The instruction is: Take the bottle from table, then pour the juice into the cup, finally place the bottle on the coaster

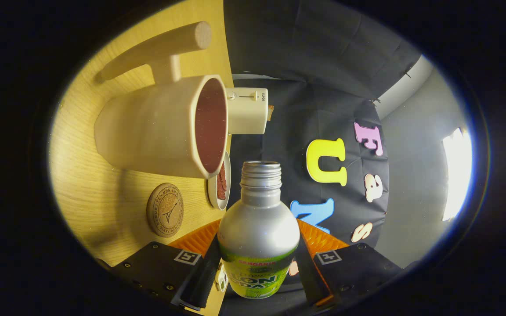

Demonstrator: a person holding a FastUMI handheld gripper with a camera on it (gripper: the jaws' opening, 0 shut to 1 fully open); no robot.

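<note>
My gripper (258, 248) is shut on a silver bottle (257, 219) with a green label, one finger on each side of its body. The bottle has no cap, and its threaded mouth (260, 169) points forward along the fingers. The whole view is rolled, so the wooden table (86, 175) stands like a wall beside the bottle, which lies about level with it. A cream cup (156, 127) with a dark reddish inside stands on the table just ahead, its rim close to the bottle's mouth. The round cork coaster (165, 210) lies on the table near the cup's base, beside one finger.
A small plate (218, 184) with a reddish strip sits behind the cup. A cream appliance (246, 109) stands beyond the cup. A wooden T-shaped stand (160, 48) rises from the table farther off. Black cloth and a grey wall lie behind.
</note>
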